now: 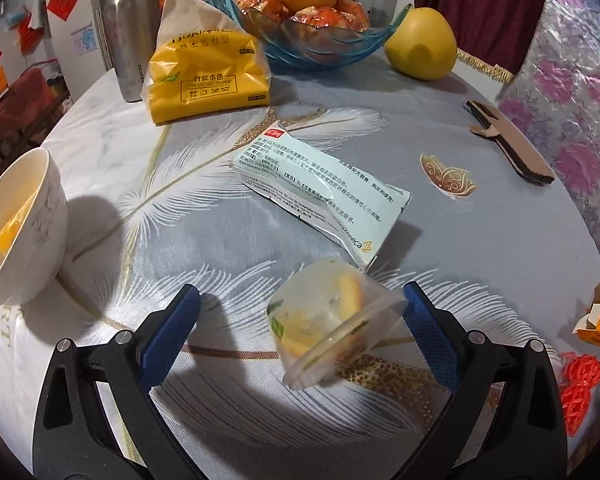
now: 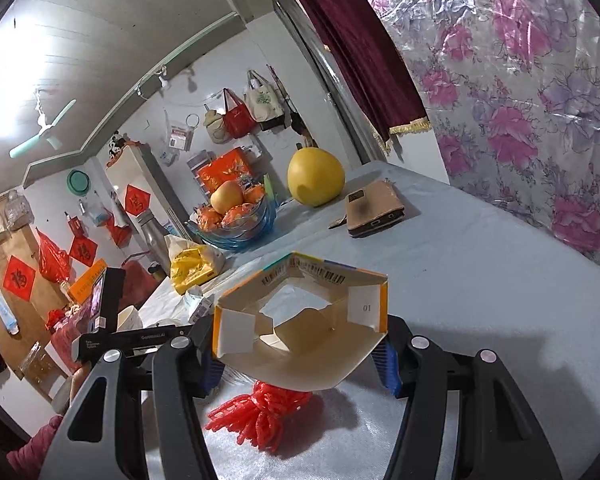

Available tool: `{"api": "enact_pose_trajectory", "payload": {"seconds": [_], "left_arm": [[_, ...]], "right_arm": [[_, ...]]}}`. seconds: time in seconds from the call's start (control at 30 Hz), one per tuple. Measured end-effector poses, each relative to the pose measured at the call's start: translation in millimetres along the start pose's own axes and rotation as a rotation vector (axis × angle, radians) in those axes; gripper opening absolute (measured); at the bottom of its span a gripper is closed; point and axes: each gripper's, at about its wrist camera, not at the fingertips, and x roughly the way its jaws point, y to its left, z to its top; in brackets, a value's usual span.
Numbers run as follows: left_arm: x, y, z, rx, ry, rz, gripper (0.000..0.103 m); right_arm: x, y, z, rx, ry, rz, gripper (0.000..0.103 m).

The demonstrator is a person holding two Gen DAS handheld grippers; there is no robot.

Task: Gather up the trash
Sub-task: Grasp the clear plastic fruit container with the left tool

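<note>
Where the table [image 1: 220, 412] curves to its near edge, tipped on its side: cup [image 1: 328, 320], clear thin plastic, lemon slices inside, rim turned toward the camera. Cannot tell whether lidded, or whether any liquid is left. Flanked by the left gripper [image 1: 300, 292], fingers spread wide and pressing on nothing; right pad just beside the cup wall, left pad well apart from it.

Probably light, soft-walled and slick, so likely to buckle or squirt out under a hard pinch, and to roll if nudged by one pad first. Best taken near the rim, where the plastic looks stiffest, with both pads meeting the wall together. Keep the mouth up once lifted, in case of drips.

Beyond the cup, toward the table's middle: flattened pale carton [image 1: 324, 196], also trash by the look of it; light, creased, easy to pinch by a raised end.

Over the table's near right edge: right gripper [image 2: 300, 354], fingers closed halfway onto an opened box [image 2: 300, 320], pads on its two side walls, flaps loose. Empty inside as far as visible, so light; thin card, easily crushed, so hold gently. Below it on the table: red net [image 2: 260, 416], limp, apt to snag.
</note>
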Motion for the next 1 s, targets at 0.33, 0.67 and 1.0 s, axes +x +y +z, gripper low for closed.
{"api": "enact_pose_trajectory", "payload": {"seconds": [0.33,0.67,1.0], "left_arm": [[5,-9,-2,0.07,0.005,0.063,0.097],[6,-11,-1,0.07,0.014,0.074,0.098],[-4,-5,0,0.041,-0.016,0.036,0.082]], "right_arm": [[4,-7,-1,0.036,0.026,0.02,0.061],[8,-12,-2,0.075,0.05,0.043,0.061],[10,-8,-2,0.059,0.057,0.024,0.061]]}}
